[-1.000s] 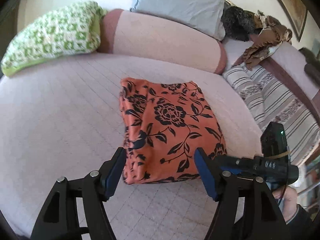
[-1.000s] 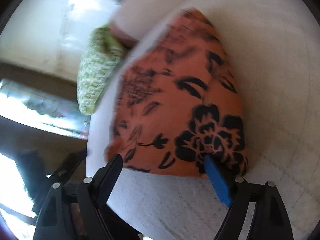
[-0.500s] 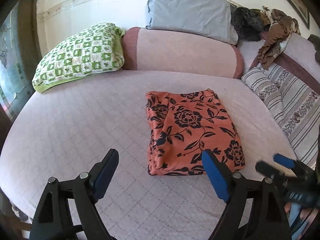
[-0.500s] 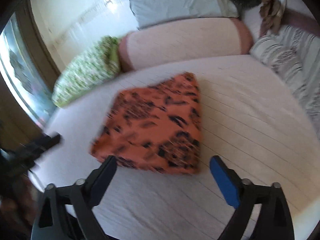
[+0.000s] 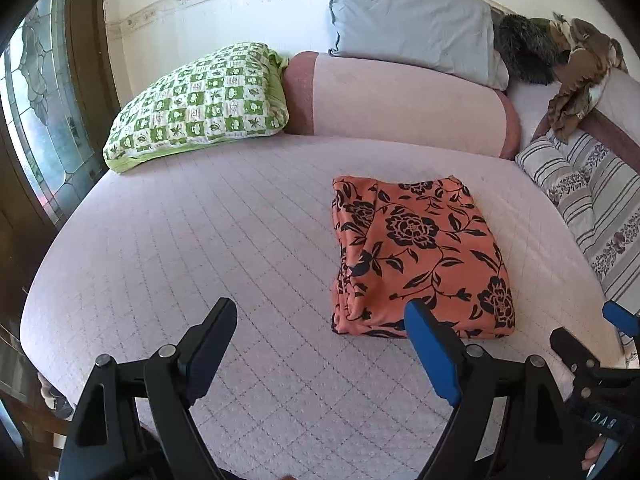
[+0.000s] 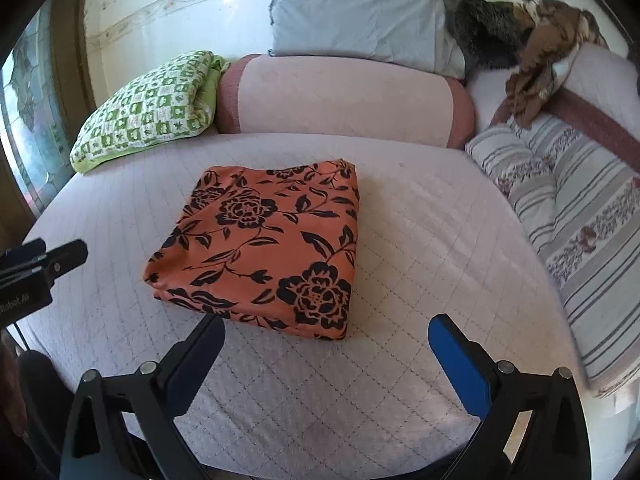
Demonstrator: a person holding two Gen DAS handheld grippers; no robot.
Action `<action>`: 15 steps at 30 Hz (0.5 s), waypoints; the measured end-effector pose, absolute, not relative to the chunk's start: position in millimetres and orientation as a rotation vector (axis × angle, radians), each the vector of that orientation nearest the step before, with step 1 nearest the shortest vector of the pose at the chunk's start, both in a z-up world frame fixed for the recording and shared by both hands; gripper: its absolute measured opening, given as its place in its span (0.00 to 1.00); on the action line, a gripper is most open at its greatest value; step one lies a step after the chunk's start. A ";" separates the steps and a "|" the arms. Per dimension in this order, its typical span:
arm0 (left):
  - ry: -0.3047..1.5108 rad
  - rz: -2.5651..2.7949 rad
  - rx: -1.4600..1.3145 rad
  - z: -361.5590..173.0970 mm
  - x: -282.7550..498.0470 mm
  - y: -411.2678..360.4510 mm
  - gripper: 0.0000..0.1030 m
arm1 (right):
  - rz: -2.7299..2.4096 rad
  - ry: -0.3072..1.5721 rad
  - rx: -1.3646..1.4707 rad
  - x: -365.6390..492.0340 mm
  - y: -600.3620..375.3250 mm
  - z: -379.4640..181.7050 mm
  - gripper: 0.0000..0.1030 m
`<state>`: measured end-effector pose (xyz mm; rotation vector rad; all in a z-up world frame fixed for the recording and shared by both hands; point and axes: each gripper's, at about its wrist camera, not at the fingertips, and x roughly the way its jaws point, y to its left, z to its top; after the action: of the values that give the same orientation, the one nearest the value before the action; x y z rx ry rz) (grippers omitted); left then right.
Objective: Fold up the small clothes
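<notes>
The orange cloth with black flowers (image 5: 416,256) lies folded into a neat rectangle on the quilted pale pink bed cover (image 5: 200,240). My left gripper (image 5: 318,306) hovers open above the bed, just before the cloth's near left corner, with nothing between its fingers. In the right wrist view the same folded cloth (image 6: 264,248) sits just beyond my right gripper (image 6: 327,321). Its jaws are opening wide, touch nothing and have only bed cover between them.
At the head of the bed lie a green checked pillow (image 5: 200,100), a pink bolster (image 5: 400,100) and a grey-blue pillow (image 5: 408,20). Striped cushions (image 5: 592,200) line the right side, with a brown heap of clothes (image 5: 576,68) behind. A glazed door (image 5: 36,120) stands left.
Both grippers have drawn back and up from the folded cloth, and their jaws stand wider. The right wrist view has rolled upright. The cloth has stayed where it lay.
</notes>
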<state>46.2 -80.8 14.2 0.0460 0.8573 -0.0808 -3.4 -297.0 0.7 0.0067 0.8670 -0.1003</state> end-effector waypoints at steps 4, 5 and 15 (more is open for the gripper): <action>0.860 -0.074 0.075 17.8 45.9 -86.4 0.84 | -0.096 0.880 -0.017 -3.9 -289.5 1.4 1.00; 0.856 -0.076 0.084 19.3 45.7 -87.8 0.84 | -0.099 0.878 -0.020 -4.1 -288.4 2.0 1.00; 0.789 -0.107 0.104 41.9 41.9 -106.8 0.88 | -0.114 0.844 -0.041 2.3 -289.4 23.1 1.00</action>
<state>41.9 -106.8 41.9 0.1038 0.7890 -0.1066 2.3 -289.4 23.1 -0.0410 0.8440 -0.1138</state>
